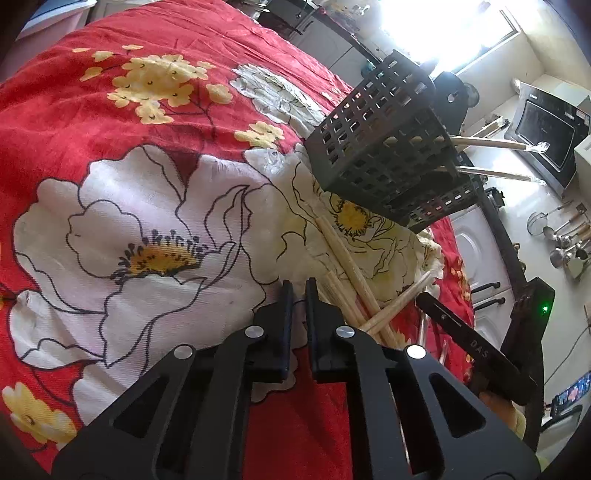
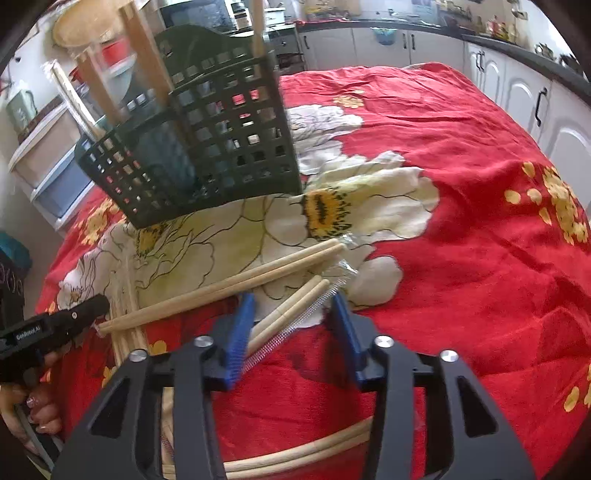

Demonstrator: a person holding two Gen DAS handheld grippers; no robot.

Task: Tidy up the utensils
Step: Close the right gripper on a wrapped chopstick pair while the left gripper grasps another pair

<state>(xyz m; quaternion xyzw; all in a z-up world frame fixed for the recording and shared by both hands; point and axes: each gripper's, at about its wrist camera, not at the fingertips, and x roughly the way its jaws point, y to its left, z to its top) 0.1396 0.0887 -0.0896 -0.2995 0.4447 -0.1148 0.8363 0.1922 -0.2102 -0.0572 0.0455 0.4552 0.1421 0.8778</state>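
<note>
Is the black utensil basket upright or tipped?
Upright: the black utensil basket stands on the red floral cloth, with chopsticks sticking up out of it.

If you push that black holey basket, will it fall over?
Probably. The tall black perforated plastic basket stands on soft, wrinkled red flowered cloth, so it may wobble. The wooden chopsticks sticking out of its top likely make it top-heavy.

We see the utensil basket [image 2: 207,147] standing on the tablecloth [image 2: 461,184], chopsticks upright in it; nearer us, wrapped chopstick pairs [image 2: 229,284] lie crossed on the cloth.
</note>
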